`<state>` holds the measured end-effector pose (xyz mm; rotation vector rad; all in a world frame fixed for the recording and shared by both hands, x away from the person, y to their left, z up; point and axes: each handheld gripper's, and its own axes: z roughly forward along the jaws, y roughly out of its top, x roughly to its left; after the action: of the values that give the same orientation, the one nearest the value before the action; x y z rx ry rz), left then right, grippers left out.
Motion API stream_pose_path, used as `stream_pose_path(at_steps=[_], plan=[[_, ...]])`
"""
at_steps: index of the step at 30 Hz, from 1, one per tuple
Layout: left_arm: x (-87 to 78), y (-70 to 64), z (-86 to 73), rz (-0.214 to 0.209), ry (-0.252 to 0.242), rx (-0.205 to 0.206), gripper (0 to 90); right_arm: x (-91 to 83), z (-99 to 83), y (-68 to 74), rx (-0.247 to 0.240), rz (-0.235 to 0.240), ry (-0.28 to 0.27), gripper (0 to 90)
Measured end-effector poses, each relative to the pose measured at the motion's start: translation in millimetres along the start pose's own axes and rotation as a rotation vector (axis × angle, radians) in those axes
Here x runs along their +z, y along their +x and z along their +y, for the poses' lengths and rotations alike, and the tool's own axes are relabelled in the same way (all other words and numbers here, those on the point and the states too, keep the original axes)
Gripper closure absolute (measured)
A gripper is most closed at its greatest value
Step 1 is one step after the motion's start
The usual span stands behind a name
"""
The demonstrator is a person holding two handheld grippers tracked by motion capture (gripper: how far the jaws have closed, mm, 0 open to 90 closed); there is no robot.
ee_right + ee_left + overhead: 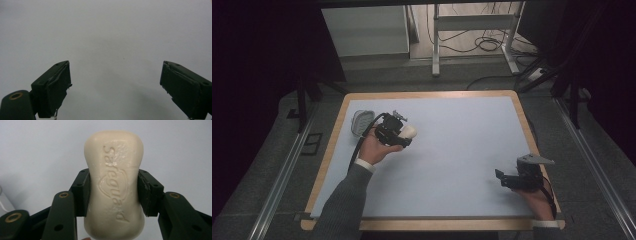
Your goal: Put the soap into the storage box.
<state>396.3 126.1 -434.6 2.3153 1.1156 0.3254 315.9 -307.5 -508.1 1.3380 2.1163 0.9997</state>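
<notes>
The left tongs [404,134] sit in the upper left of the high view and are clamped on a cream bar of soap [408,132]. In the left gripper view the soap [114,187] stands lengthwise between the two black jaws, which press its narrowed waist from either side, embossed lettering facing the camera. The bar looks lifted off the pale blue surface [452,150], though how far above it I cannot tell. Just to the left of that hand, nearer the upper left corner of the mat, lies a grey ribbed soap dish [360,121], apart from the soap.

The right tongs [507,179] rest low at the lower right of the high view, well apart from the soap; in the right gripper view they [115,90] stand wide apart with nothing between them, bare surface ahead.

My reading is that the step in hand is the carry: the bar is grasped and on its way, most likely to the dish. The next move calls for swinging the left hand back toward the upper left, lining the bar's long axis with the dish, lowering until it rests there, then easing the jaws apart. A smooth bar held at its waist may slip or twist, so the grip should stay firm.
</notes>
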Motion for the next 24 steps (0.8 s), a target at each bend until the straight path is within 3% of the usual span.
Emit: stream_pose_path(at_steps=[24], plan=[[-8.7,26.2,3.0,0.029,-0.01,-0.037,49.6,0.8,-0.4,0.0,-0.002,-0.002,0.004,9.7]])
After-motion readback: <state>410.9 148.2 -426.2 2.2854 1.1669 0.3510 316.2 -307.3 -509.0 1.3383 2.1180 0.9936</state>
